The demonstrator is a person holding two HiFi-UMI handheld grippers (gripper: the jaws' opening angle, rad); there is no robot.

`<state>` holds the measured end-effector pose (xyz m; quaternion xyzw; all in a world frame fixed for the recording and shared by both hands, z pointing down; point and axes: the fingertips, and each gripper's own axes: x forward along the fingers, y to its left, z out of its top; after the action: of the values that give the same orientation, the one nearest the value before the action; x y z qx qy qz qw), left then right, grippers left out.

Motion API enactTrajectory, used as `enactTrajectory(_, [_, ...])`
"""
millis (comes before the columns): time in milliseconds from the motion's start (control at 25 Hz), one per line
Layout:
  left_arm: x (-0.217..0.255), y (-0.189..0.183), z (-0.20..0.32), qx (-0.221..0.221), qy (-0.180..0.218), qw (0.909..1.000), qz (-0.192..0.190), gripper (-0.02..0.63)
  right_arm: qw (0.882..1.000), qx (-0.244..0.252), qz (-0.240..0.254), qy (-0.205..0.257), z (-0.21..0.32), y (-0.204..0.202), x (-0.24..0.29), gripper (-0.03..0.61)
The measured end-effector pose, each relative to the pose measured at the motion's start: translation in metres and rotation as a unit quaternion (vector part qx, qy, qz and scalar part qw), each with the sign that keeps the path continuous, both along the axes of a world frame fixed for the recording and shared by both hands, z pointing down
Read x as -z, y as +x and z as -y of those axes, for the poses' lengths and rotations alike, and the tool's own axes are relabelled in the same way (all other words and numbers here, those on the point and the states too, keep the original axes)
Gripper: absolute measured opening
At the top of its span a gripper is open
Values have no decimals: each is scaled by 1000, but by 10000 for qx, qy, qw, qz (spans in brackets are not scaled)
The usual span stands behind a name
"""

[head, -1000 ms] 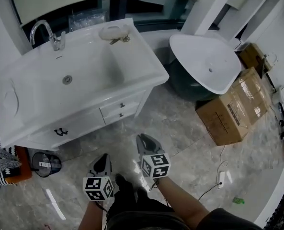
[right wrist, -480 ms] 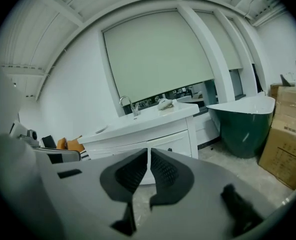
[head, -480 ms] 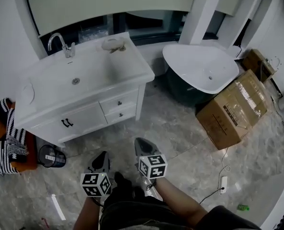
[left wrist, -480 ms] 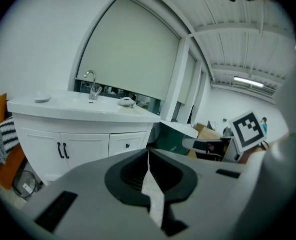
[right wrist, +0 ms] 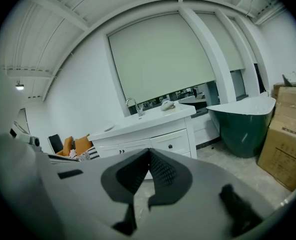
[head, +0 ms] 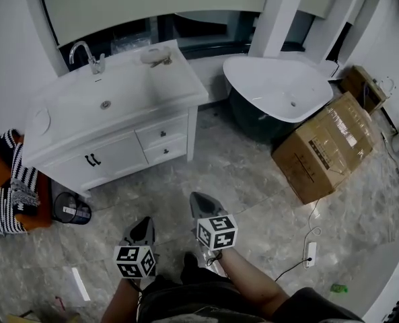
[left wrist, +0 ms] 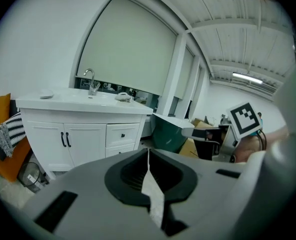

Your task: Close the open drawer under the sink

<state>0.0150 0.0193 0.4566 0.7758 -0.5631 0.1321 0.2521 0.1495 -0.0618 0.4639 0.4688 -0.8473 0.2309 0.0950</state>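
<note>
The vanity [head: 64, 123] now sits further toward the upper left, with both claws drawn back at lower centre. Its drawers [head: 163, 134] look flush, so the closing seems done. The left gripper [head: 144, 223] is pressed together and empty. The right gripper [head: 199, 199] has just been closing on nothing. No further push looks needed.

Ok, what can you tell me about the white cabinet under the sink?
The cabinet is white and stands upright on the grey stone-look floor. As seen from the front, its left half has two doors with dark handles. Its right half has two stacked drawers, each with a small dark knob, both flush with the front. The white sink tops it, and a dark bin stands beside its left end.
</note>
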Motion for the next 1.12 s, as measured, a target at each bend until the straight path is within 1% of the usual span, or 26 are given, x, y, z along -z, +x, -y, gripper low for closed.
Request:
enactTrajectory(120, [2, 4, -7, -17, 26, 10000, -67, 20, 9999, 82, -74, 7, -11, 1, 2, 23])
enactTrajectory(280, [15, -3, -16, 24, 210, 9997, -128, 20, 9998, 133, -129, 56, -25, -12, 8, 23])
enactTrajectory(480, [37, -28, -42, 82, 462, 9987, -189, 19, 9990, 216, -308, 234, -58, -37, 22, 23])
enactTrajectory(640, [48, -53, -68, 146, 556, 9980, -264, 20, 9987, 195, -361, 301, -90, -53, 36, 23])
enactTrajectory(920, [64, -67, -114, -4, 719, 9969, -334, 19, 9980, 105, -468, 410, -142, -63, 50, 23])
enactTrajectory(1120, [70, -73, -145, -144, 843, 9959, -298, 20, 9973, 24, -533, 515, -175, -68, 55, 23])
